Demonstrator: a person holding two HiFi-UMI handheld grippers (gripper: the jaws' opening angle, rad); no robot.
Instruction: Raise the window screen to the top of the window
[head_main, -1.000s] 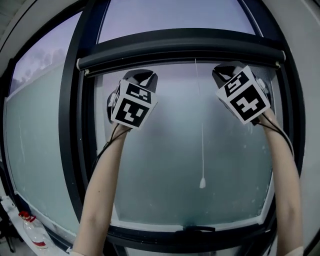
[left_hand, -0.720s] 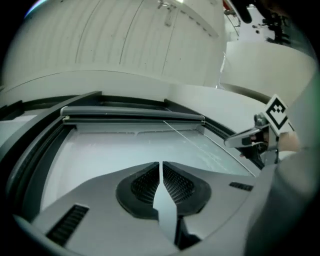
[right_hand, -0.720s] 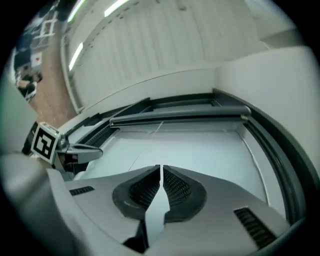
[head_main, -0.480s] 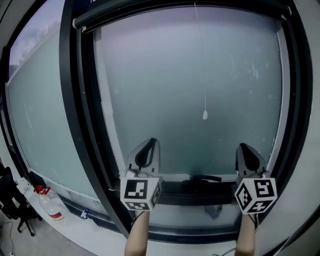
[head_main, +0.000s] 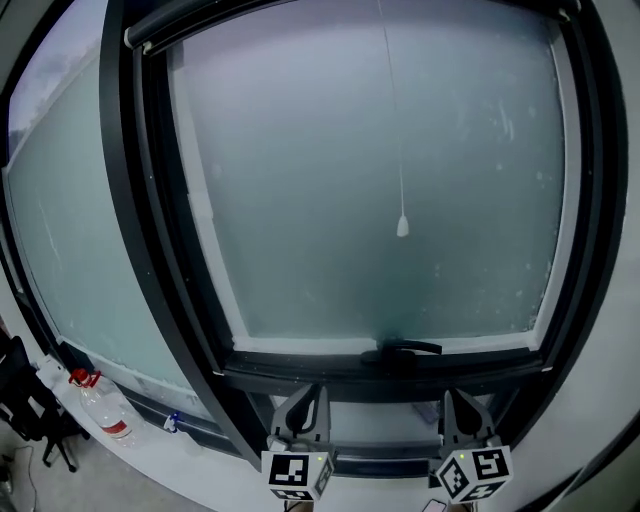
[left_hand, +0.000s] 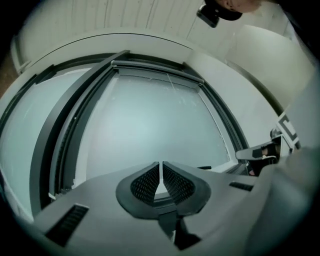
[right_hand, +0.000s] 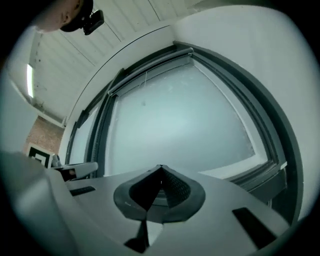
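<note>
The window screen (head_main: 170, 28) sits rolled into its dark bar along the top edge of the window frame (head_main: 140, 250); its pull cord (head_main: 402, 227) hangs over the frosted pane, well apart from both tools; the left gripper (head_main: 303, 405) and right gripper (head_main: 458, 405) are low, beneath the window handle (head_main: 405, 349) on the bottom rail; the left jaws leave a hairline slit, the right jaws meet at the tips, and neither holds anything; a bottle (head_main: 100, 415) stands by the frame's lower left corner.

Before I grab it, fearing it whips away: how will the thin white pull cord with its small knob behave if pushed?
The thin white pull cord hangs straight, so probably limp and light. Its small knob dangles free, likely swinging if pushed.
</note>
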